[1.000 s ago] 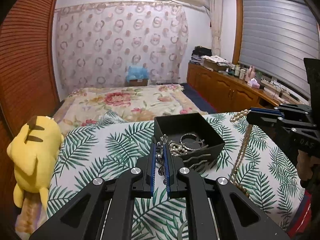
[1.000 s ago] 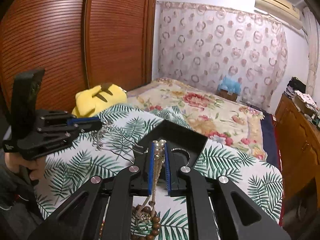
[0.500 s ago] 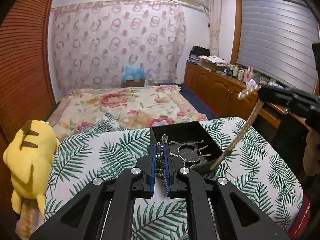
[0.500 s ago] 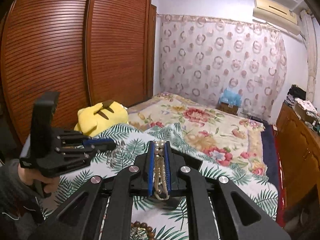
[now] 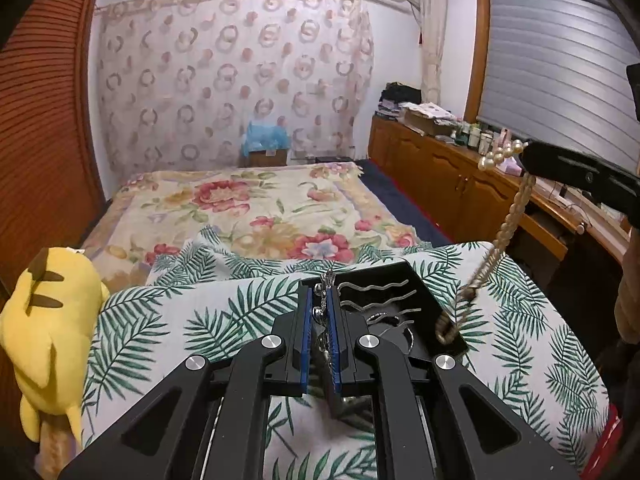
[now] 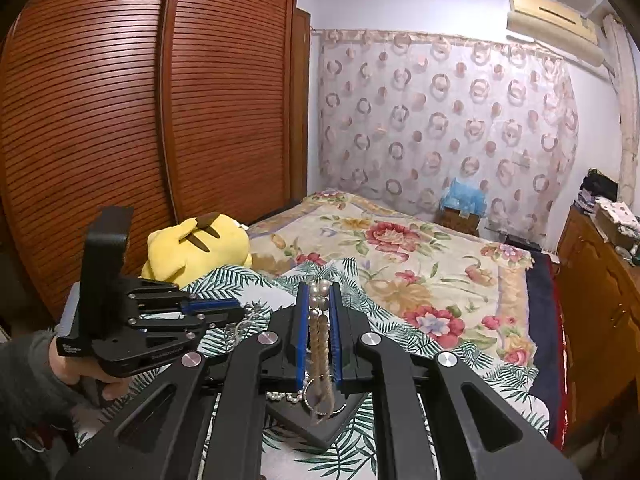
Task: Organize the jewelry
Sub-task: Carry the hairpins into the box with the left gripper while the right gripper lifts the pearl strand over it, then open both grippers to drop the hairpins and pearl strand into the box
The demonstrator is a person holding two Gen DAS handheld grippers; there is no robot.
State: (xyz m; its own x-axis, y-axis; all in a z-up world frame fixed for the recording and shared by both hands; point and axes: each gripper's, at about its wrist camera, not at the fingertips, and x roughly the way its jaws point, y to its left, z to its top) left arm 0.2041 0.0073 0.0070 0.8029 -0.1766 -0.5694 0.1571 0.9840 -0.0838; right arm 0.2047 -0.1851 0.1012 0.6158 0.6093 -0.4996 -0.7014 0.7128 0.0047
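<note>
No text — none readable.

Black hand-held gripper (image 5: pixel 318 308) with blue pads (image 5: pixel 306 332) — same on the other hand-held gripper (image 6: pixel 319 312). Cream pearl necklace (image 5: pixel 506 220), silvery chain (image 5: pixel 322 296). Black box (image 5: pixel 424 300) on a white cover with green palm fronds (image 5: pixel 168 320). Yellow plush with brown-tipped ears (image 5: pixel 48 320). Cream bedspread with red and pink flowers (image 5: pixel 256 208). Pale curtain with pinkish rings (image 6: pixel 440 120) — reddish-brown slatted wardrobe (image 6: pixel 120 120).
</note>
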